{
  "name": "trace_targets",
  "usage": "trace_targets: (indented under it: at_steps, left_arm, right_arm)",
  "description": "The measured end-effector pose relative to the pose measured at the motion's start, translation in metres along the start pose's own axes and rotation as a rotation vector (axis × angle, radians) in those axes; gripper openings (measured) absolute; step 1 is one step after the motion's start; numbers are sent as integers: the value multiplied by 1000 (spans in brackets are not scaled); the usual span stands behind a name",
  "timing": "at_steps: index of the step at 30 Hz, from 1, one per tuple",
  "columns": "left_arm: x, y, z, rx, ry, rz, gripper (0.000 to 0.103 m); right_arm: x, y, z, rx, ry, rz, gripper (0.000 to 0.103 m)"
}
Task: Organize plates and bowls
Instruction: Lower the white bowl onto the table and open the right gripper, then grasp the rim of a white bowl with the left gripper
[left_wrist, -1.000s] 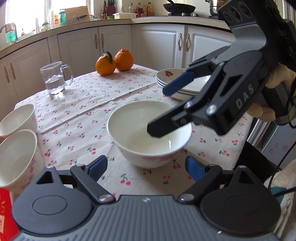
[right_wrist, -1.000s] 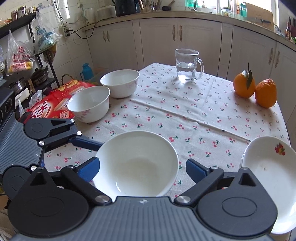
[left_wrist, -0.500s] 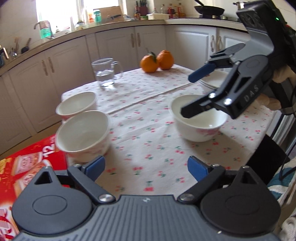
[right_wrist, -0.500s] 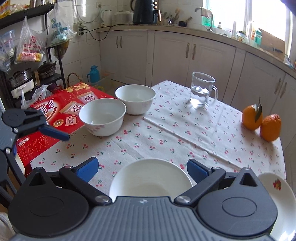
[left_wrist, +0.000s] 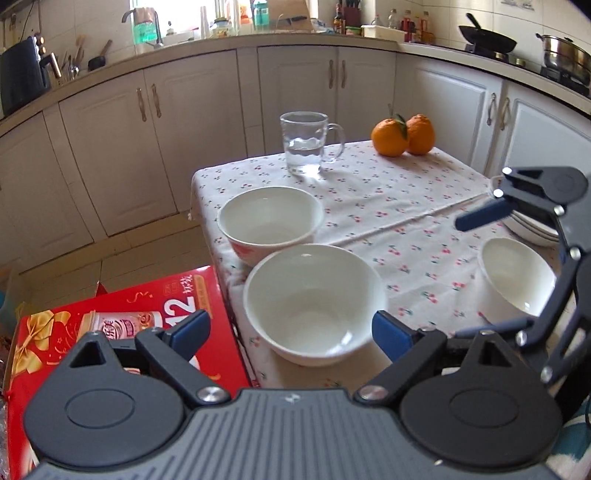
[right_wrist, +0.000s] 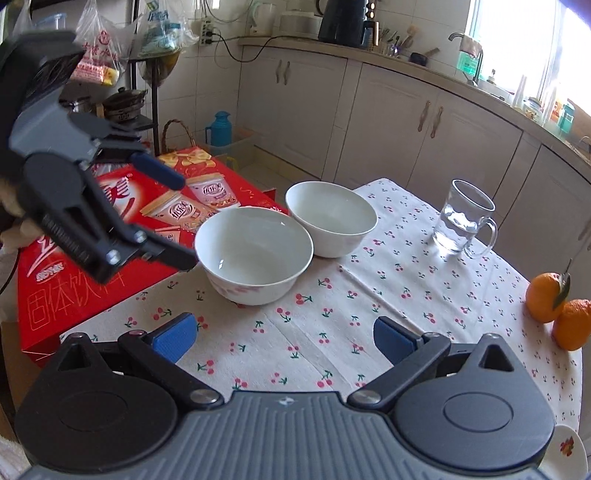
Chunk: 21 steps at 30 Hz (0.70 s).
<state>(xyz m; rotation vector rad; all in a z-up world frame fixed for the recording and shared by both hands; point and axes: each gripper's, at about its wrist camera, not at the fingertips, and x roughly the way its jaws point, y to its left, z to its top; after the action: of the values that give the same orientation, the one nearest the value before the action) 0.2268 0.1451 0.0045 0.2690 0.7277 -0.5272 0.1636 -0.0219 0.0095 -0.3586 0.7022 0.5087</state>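
I see the desk (left_wrist: 388, 206) first, draped in a white cloth printed with small red cherries, set in a kitchen of cream cabinets. Just off its left edge lies a large red cardboard drinks box (right_wrist: 92, 280) with cup pictures on top.

My left tool (left_wrist: 290, 330) hangs over the desk's near left corner. Its blue-padded jaws stand wide and are closing a little at this moment; the nearest white ceramic bowl (left_wrist: 314, 302) sits on the cloth between them, and I see no pad pressing on it. From the right wrist camera the same tool (right_wrist: 181, 221) appears at the left, its lower finger close to that bowl's rim; I cannot tell if they touch.

My right tool (right_wrist: 284, 338) is open with only cloth between its blue pads.

A second white bowl (left_wrist: 271, 221) stands just behind the nearest one, touching or nearly so. A third white bowl (left_wrist: 515, 282) sits well apart at the right, beside a stack of white plates (left_wrist: 532, 229) partly hidden behind the right tool.

Farther back stand a clear glass mug (left_wrist: 308, 144) part-filled with water and two oranges (left_wrist: 402, 134) touching each other, one with a leaf.
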Motion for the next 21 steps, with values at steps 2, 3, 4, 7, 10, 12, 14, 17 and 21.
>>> trace_targets:
  at_steps: [2,3,4,7,10,12,14,17,21]
  left_arm:
    - [11,9,5,-12,22,-16,91]
    - [16,13,7,-23,33,-32,90]
    - [21,17,9,-38,47,-43,87]
    - [38,28,12,-84,85,-72,80]
    - [51,36,14,-123,123,-95,68]
    - [57,38,15,-125,139,-109,66]
    - [60,39,17,-119,150,-115,65]
    - [65,38,19,-104,163,-127,64]
    - [69,39,20,-102,171,-137,59]
  right_arm:
    - [10,4,3,-23,20,-17,103]
    - [14,6,4,-29,27,-9,103]
    - [18,6,5,-30,35,6,103]
    - [29,9,10,-34,48,55,102]
    - [40,13,16,-58,55,70,96]
    - [46,13,20,-68,61,83,89]
    - [52,13,22,-73,66,96,85]
    - [60,12,25,-75,77,118,74]
    - [64,11,26,-79,80,131,69]
